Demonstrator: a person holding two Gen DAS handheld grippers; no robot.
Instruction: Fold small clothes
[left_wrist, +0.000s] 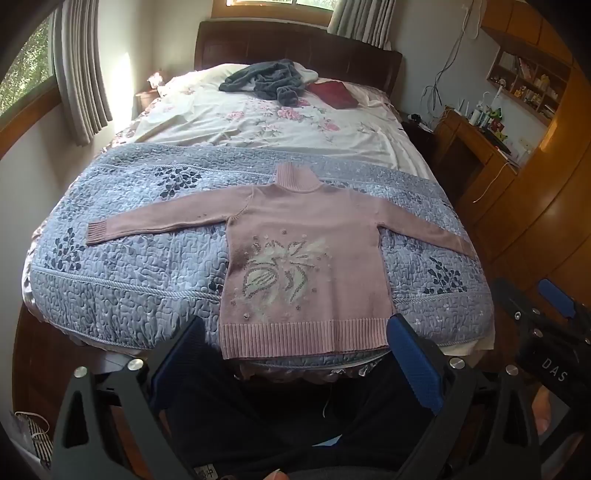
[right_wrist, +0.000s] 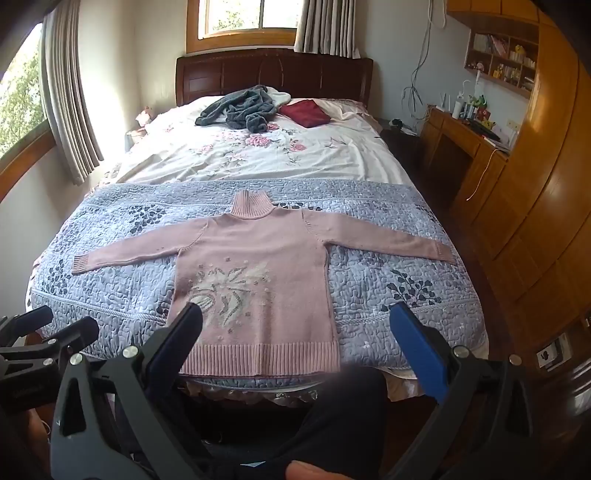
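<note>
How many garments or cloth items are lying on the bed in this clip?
3. A pink sweater spread flat on the quilt at the foot; a grey garment crumpled near the headboard; a dark red folded item to its right. More may lie hidden under the grey heap.

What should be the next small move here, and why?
Probably bring the left gripper to the left cuff and pinch it, to fold that sleeve over the body. The sweater lies flat and unfolded on the quilt, sleeves spread, and both grippers are open and hold nothing.
</note>
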